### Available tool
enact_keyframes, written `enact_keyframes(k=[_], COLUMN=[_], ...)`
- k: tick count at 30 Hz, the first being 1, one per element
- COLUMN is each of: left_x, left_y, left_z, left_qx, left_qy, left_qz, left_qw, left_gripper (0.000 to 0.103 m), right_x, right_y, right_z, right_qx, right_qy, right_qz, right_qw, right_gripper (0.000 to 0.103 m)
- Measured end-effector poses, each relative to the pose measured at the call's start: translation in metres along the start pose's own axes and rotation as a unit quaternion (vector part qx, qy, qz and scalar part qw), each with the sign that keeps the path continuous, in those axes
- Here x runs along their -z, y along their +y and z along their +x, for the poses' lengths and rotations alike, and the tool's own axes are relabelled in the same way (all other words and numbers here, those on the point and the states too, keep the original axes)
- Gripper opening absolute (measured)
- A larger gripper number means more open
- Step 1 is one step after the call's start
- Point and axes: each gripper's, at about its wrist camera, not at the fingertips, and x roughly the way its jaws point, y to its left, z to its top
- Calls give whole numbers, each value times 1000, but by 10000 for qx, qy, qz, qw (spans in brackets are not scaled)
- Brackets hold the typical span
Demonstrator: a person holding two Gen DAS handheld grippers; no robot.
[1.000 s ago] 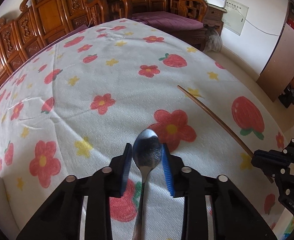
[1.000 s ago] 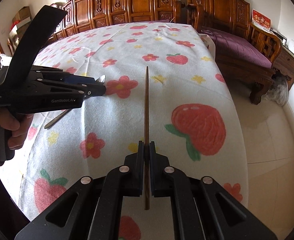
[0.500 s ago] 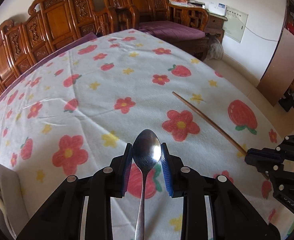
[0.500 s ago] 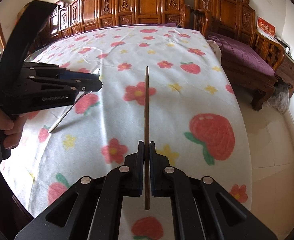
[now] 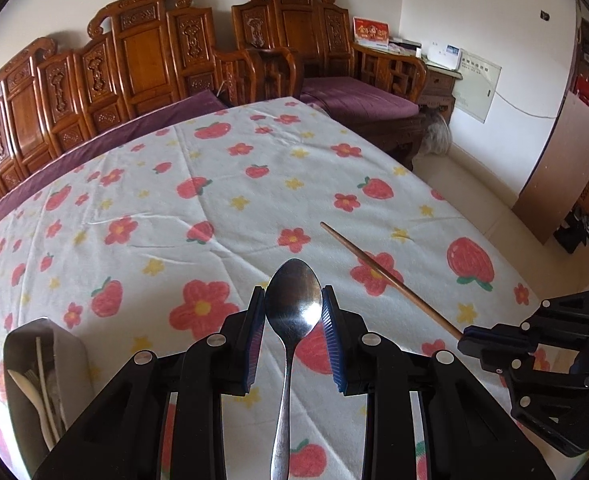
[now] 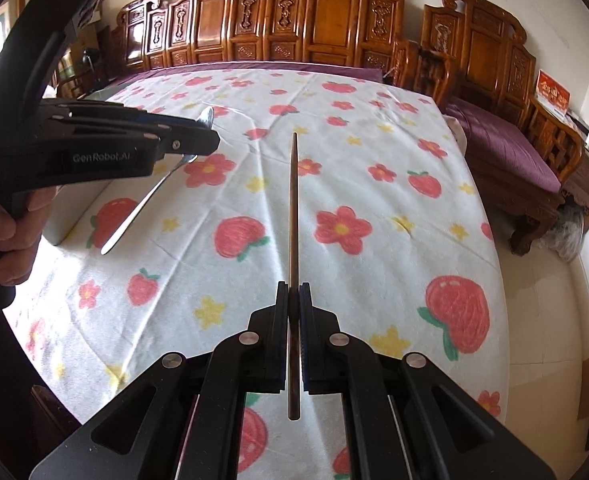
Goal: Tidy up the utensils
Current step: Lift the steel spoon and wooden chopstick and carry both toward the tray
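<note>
Gripping a metal spoon point(image 5: 293, 308) by its bowl between the blue pads of the left gripper point(image 5: 293, 312), handle trailing back and down under the camera. Clamping a single wooden chopstick point(image 6: 293, 216) in the right gripper point(image 6: 293, 300), jaws pressed together on it, tip pointing away over the table. Carrying both utensils clear of the strawberry-and-flower tablecloth point(image 5: 214, 200), apparently mid-transfer. Heading, by the look of it, for the grey organizer bin point(image 5: 26, 376) at the lower left, already holding pale plastic cutlery; needing next a swing over the bin and a careful lowering before letting go. Backing the scene: carved wooden benches point(image 6: 318, 20) with purple cushions, white walls, tiled floor.
</note>
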Motion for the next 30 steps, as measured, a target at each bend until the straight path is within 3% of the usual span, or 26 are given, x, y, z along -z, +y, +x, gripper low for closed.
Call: enact_keyframes(k=[16, 30], left_x=[-1, 19], left_y=[52, 121], left_z=[-70, -104], left_qx=[-331, -508], left_qy=[-385, -515], left_qz=[-234, -644], left_qw=[9984, 9953], left_gripper=[26, 26], right_x=[-31, -57], right_y=[55, 107], right_z=[-19, 2], right_qx=[-151, -374], right_qy=[-218, -148], right_qz=[-367, -579], right_qw=[9990, 9975], right_gripper=[6, 6])
